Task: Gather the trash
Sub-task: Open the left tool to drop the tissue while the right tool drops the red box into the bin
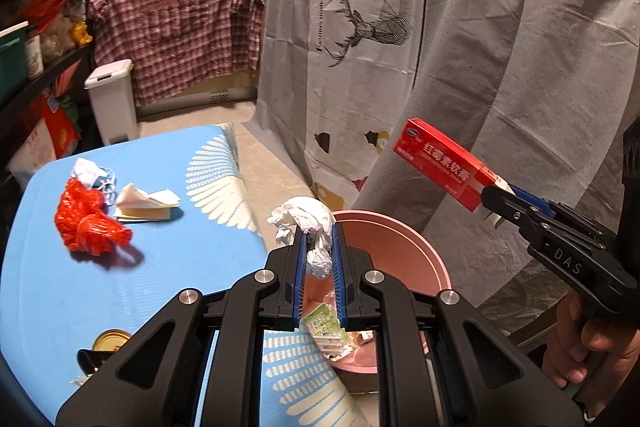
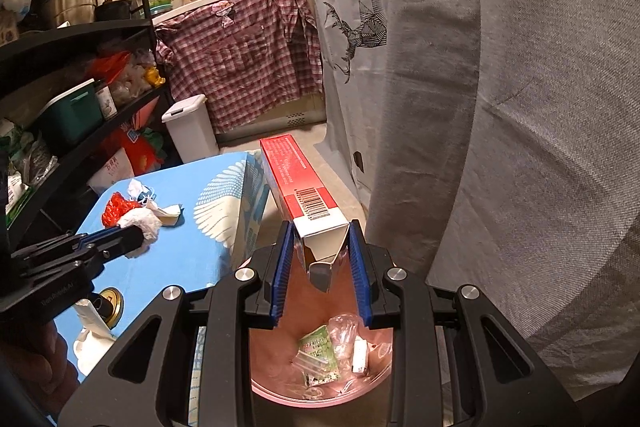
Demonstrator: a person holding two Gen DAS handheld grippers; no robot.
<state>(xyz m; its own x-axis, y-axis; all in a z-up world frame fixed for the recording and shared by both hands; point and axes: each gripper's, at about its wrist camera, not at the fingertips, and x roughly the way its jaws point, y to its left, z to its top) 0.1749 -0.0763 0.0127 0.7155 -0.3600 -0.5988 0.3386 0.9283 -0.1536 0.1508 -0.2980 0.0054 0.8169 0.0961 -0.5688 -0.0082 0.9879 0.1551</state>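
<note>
Mid-task. Pink bin [image 2: 280, 379] already holds wrappers. Left gripper [image 1: 319, 247] pinches crumpled tissue [image 1: 304, 217] above its rim; right gripper [image 2: 320, 259] clamps red carton [image 2: 298, 187] over it. Red bag [image 1: 88, 219], paper scraps remain near blue table's [image 1: 168, 267] far edge.

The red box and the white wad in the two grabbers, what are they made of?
Red box: looks like thin glossy printed cardboard, its open end showing folded flaps. White wad: probably tissue paper or thin plastic, matte and heavily crumpled; the pictures leave that open.
</note>
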